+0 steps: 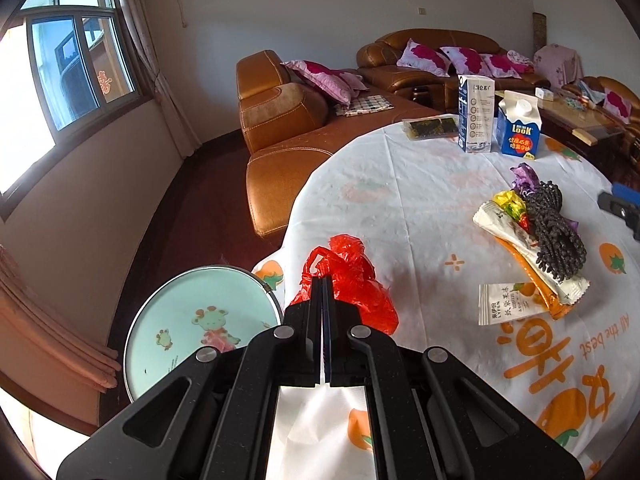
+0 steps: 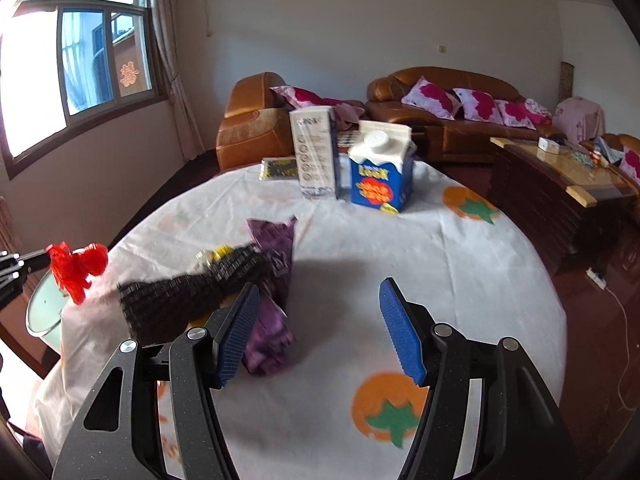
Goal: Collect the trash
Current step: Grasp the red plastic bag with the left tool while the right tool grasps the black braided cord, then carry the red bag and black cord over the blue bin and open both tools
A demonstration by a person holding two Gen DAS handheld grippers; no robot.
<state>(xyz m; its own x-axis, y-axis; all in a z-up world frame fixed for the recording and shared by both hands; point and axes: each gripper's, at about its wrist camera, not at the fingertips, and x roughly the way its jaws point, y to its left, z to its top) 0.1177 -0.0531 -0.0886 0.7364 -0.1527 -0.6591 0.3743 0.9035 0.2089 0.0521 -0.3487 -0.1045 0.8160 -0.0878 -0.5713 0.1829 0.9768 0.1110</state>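
Observation:
My left gripper [image 1: 322, 280] is shut on a crumpled red plastic bag [image 1: 356, 280], held just above the table's near-left edge; the right wrist view shows the bag [image 2: 76, 266] dangling at far left. A pile of trash lies on the white orange-print tablecloth [image 1: 400, 200]: a black knobbly bundle [image 1: 558, 232], white snack wrappers [image 1: 504, 304], a yellow wrapper [image 1: 510, 202] and a purple wrapper [image 1: 524, 176]. My right gripper [image 2: 319, 286] hovers open beside the black bundle [image 2: 192, 300] and purple wrapper [image 2: 276, 248], nothing between its blue pads.
A tall white carton [image 2: 316, 152], a blue milk carton [image 2: 380, 176] and a dark snack packet [image 2: 280, 168] stand at the table's far side. A round mint-green cartoon-print top [image 1: 200, 320] sits below the table's left edge. Brown sofas [image 1: 280, 128] and a coffee table [image 2: 560, 176] lie beyond.

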